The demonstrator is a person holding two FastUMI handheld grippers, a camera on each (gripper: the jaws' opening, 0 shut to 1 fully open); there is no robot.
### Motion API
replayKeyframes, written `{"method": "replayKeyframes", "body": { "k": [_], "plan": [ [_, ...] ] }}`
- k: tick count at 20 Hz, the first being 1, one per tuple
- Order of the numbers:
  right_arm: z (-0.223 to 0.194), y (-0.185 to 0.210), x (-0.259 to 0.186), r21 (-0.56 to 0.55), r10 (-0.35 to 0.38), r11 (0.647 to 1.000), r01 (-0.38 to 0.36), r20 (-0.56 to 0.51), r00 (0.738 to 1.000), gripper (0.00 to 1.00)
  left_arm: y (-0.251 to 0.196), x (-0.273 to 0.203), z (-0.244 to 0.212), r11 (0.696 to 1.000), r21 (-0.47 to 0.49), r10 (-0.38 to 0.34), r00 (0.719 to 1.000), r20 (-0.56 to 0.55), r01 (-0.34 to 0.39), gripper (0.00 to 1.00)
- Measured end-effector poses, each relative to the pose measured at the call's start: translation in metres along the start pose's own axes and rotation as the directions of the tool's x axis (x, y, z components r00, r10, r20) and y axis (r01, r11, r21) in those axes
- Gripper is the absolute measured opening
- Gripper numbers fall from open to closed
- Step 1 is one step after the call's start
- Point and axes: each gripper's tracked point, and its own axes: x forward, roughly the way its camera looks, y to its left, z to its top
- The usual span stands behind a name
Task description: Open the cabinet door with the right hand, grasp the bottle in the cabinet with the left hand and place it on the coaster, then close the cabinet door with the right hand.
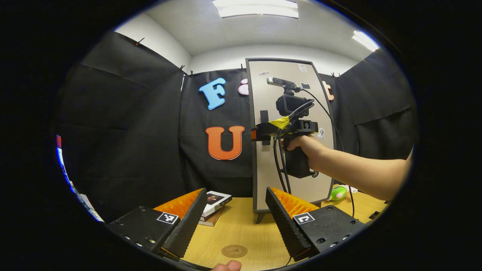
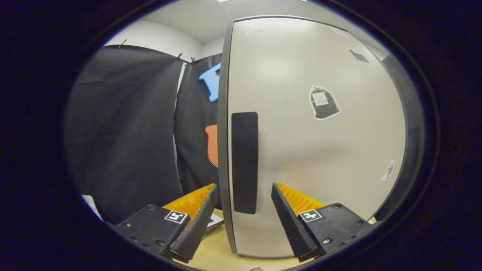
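In the right gripper view, the right gripper (image 2: 241, 222) stands with its 2 fingers spread wide, and the black handle (image 2: 244, 162) of the cabinet door (image 2: 320, 143) rises in the gap between them. Neither finger appears to press on the handle yet. The handle is a tall bar, its long axis vertical, set near the door's left edge; the door looks closed, its flat face turned toward the camera.

In the left gripper view, the left gripper (image 1: 235, 222) is also wide apart and holds nothing, hovering low over the wooden table (image 1: 244, 229). Just ahead of it on the table lies the round coaster (image 1: 234, 250). Farther off, a hand (image 1: 307, 147) holds the right gripper against the door. The bottle is presumably behind the closed door.

The likely risk: the fingers straddle the bar near its lower end, so a shallow or off-centre pinch could slip off as the door swings. The cabinet stands on thin legs (image 1: 260, 217), so a hard pull might also drag or tip it toward the coaster.
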Motion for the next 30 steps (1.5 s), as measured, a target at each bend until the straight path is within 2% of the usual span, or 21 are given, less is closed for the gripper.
{"method": "replayKeyframes", "body": {
  "k": [4,5,7,8,9,10,11,14,19,23,26,30],
  "plan": [
    [0.002,0.000,0.007,0.003,0.000,1.000,0.000,0.004,1.000,0.81,0.005,0.002,0.001,1.000,0.001,0.008,1.000,0.006,-0.008,0.94],
    [0.003,-0.004,0.007,-0.002,-0.022,1.000,0.022,0.009,1.000,0.77,0.006,0.002,0.001,1.000,0.000,0.010,1.000,0.006,-0.010,0.94],
    [0.001,0.001,0.009,-0.006,-0.015,1.000,0.015,0.008,1.000,0.56,0.008,0.003,0.000,1.000,-0.002,0.014,1.000,0.003,-0.014,0.94],
    [0.002,0.002,0.009,-0.013,-0.022,1.000,0.022,0.008,1.000,0.42,0.007,0.001,0.000,1.000,-0.004,0.015,1.000,0.004,-0.015,0.94],
    [0.002,0.001,0.010,-0.018,-0.029,0.999,0.029,0.009,1.000,0.41,0.007,0.000,0.000,1.000,-0.004,0.017,1.000,0.004,-0.017,0.94],
    [0.001,-0.002,0.010,-0.023,-0.038,0.999,0.038,0.010,0.999,0.35,0.008,0.001,-0.001,1.000,-0.004,0.020,1.000,0.003,-0.020,0.94],
    [0.001,-0.001,0.010,-0.015,-0.036,0.999,0.036,0.008,0.999,0.38,0.009,0.001,-0.001,1.000,-0.006,0.023,1.000,0.003,-0.023,0.94],
    [0.000,-0.002,0.009,-0.030,-0.032,0.999,0.032,-0.002,0.999,0.28,0.013,0.001,-0.003,1.000,-0.008,0.029,1.000,0.002,-0.029,0.94],
    [0.000,0.003,-0.004,-0.010,0.009,1.000,-0.010,-0.011,1.000,0.27,0.023,0.007,-0.004,1.000,-0.011,0.030,0.999,0.014,-0.030,0.94],
    [0.002,0.010,-0.033,-0.011,0.050,0.999,-0.050,-0.009,0.999,0.27,0.035,0.028,-0.011,0.999,-0.018,0.034,0.999,0.016,-0.034,0.94],
    [0.005,0.011,-0.064,-0.013,0.096,0.995,-0.096,-0.008,0.995,0.27,0.028,0.013,-0.018,0.999,-0.025,0.032,0.999,0.017,-0.032,0.94],
    [0.012,0.004,-0.099,-0.010,0.140,0.990,-0.140,-0.014,0.990,0.27,0.017,-0.005,-0.006,0.999,-0.021,0.029,0.999,0.015,-0.029,0.94]
  ]
}}
